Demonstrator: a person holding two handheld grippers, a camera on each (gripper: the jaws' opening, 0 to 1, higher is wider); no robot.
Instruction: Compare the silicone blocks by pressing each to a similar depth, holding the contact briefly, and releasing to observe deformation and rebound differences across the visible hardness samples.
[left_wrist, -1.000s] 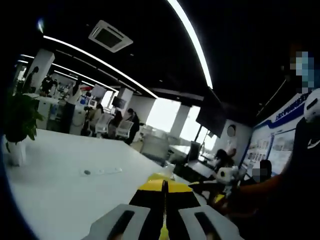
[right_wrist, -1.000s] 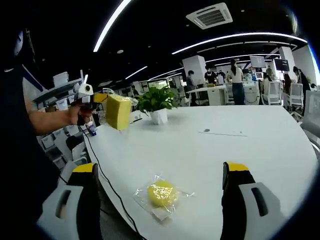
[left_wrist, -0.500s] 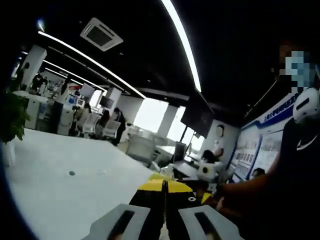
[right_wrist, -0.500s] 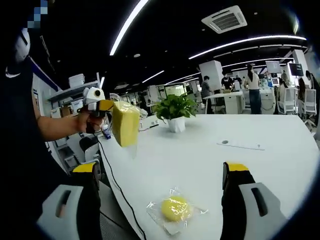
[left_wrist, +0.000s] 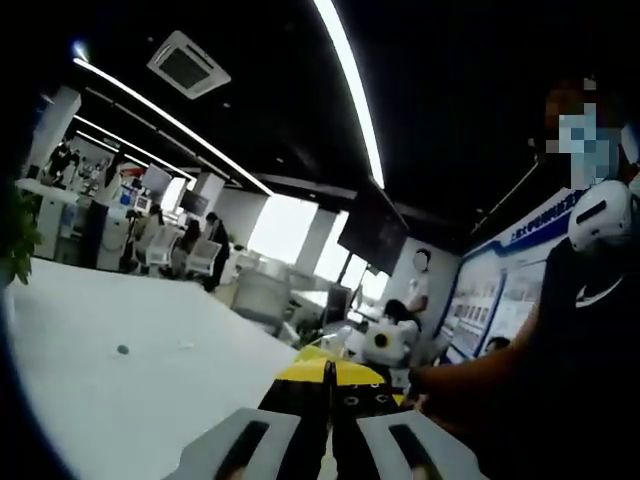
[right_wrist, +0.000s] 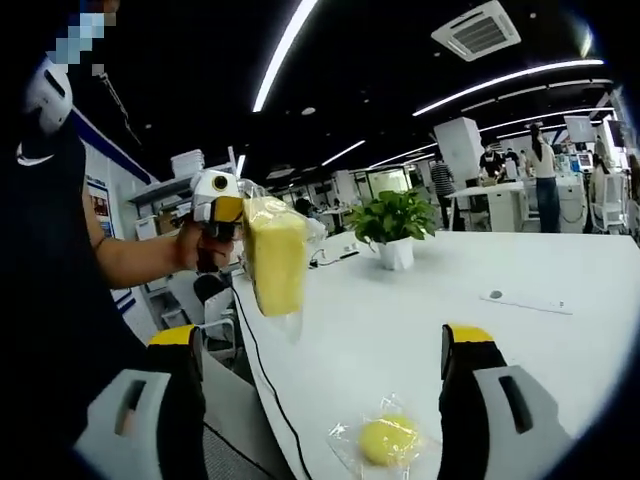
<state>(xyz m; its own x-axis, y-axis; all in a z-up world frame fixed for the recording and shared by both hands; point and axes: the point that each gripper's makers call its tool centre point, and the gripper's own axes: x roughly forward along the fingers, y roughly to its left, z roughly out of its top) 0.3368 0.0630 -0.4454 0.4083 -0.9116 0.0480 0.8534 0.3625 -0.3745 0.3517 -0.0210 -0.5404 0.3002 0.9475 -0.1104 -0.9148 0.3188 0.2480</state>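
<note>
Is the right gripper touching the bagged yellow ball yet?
Apart. In the right gripper view the ball lies on the table between the open right gripper's jaws, clear of both.

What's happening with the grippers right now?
Left gripper shut on bagged yellow rectangular silicone block, aloft. Right gripper open, empty. Round yellow bagged sample on white table. Nothing in the way.

Broad bare table (right_wrist: 420, 330) ahead (potted plant (right_wrist: 397, 225) far back); wrapped yellow ball (right_wrist: 387, 438) lies near.
</note>
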